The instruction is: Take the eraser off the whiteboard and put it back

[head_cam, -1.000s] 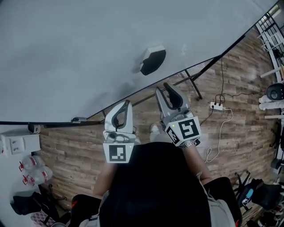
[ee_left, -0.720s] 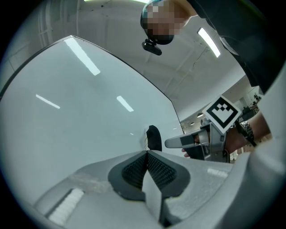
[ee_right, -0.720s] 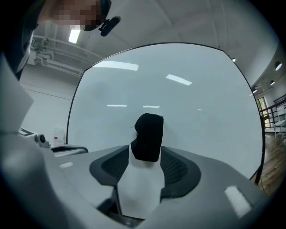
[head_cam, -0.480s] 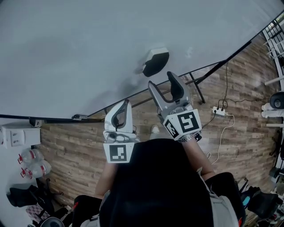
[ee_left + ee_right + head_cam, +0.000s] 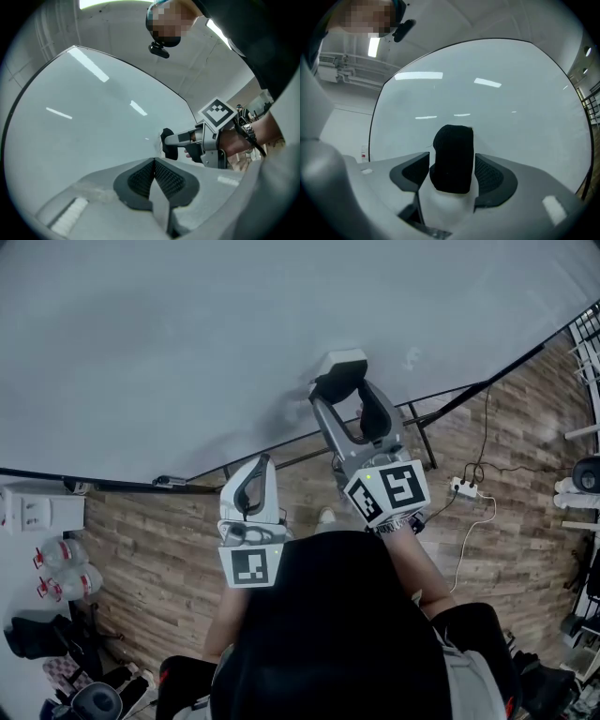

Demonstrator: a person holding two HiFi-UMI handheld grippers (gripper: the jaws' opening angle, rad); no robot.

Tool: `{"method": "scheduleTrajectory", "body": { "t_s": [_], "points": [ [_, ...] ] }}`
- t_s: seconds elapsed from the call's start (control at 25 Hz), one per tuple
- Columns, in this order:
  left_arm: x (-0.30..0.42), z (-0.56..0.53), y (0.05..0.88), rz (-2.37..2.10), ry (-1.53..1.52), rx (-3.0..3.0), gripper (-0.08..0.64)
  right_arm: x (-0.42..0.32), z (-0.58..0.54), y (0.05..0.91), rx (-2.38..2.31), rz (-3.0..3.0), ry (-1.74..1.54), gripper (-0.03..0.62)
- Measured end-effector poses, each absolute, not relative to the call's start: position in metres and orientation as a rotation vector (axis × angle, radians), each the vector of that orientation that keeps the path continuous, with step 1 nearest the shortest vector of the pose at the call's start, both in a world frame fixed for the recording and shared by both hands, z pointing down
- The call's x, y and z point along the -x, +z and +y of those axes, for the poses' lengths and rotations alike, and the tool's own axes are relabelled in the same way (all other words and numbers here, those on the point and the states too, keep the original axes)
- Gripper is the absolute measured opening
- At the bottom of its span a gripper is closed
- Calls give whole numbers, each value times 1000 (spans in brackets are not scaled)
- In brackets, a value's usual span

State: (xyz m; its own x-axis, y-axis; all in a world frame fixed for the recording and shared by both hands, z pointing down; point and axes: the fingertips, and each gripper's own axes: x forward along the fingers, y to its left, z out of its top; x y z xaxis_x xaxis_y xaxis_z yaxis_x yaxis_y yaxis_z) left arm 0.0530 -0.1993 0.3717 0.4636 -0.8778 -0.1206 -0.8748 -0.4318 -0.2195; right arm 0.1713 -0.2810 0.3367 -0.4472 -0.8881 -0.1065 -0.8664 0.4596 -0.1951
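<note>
The eraser (image 5: 339, 374), black felt with a white back, sticks to the whiteboard (image 5: 169, 352). My right gripper (image 5: 343, 399) reaches up to it, one finger on each side. In the right gripper view the eraser (image 5: 451, 159) stands between the pads; a gap shows at the left pad, so the right gripper (image 5: 452, 177) is open, its jaws having just been opening. My left gripper (image 5: 262, 463) hangs lower and to the left, shut and empty. In the left gripper view its pads (image 5: 153, 176) meet, with the eraser (image 5: 168, 143) and the right gripper beyond.
The whiteboard's black frame and stand legs (image 5: 417, 432) run above a wooden floor. A white power strip (image 5: 464, 487) with cable lies at the right. Bottles (image 5: 66, 577) and a wall box (image 5: 37, 514) sit at the left. The person's dark torso fills the bottom.
My right gripper has moved up to the eraser and opened wide, so its fingers now straddle it. The left gripper has stayed where it was, shut.
</note>
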Motion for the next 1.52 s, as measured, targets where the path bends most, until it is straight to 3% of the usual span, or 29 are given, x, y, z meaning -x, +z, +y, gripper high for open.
{"method": "scheduleTrajectory", "body": {
  "t_s": [0.76, 1.52],
  "points": [
    [-44, -196, 378, 1617, -29, 2410, 2, -170, -298, 335, 1572, 2462, -250, 225],
    [-16, -187, 378, 1625, 0, 2413, 2, -166, -299, 336, 1678, 2412, -226, 222]
  ]
}}
